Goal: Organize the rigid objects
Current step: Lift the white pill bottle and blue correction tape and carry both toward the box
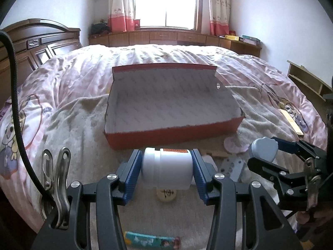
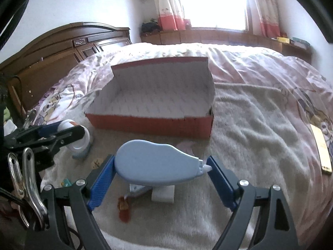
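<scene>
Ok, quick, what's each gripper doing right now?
Left gripper: closed on the white jar.
Right gripper: closed on the blue correction tape dispenser.

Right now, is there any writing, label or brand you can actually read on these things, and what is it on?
None reads clearly.
White jar: orange label with print, too blurred.
Round wooden token beneath the jar: one dark character, not legible.
Teal packet: printed, too small and blurred.
Red box and blue tape dispenser: no text visible.
</scene>
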### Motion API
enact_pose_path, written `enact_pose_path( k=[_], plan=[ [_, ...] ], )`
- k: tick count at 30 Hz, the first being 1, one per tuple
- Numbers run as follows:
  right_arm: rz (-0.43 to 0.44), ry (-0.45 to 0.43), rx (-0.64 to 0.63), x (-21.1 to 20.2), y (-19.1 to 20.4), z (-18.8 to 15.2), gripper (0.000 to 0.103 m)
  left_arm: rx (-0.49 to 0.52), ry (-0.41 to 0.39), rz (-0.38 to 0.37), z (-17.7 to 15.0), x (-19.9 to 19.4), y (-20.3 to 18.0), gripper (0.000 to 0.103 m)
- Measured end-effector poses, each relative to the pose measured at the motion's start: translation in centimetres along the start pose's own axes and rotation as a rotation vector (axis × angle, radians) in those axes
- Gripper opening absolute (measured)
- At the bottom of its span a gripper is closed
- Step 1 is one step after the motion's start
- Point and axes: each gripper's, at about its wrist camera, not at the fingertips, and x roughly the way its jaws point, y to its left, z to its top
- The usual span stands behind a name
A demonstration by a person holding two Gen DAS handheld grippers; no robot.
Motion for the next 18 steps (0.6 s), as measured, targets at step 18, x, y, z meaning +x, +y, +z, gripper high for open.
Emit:
enact_pose_path(
  k=[18],
  plan=[
    [-0.016, -0.029, -0.002, 3.8, -0.1, 6.0, 0.09, 0.016, -0.01, 0.049, 4.8, 4.5, 0.2, 0.049]
  ],
)
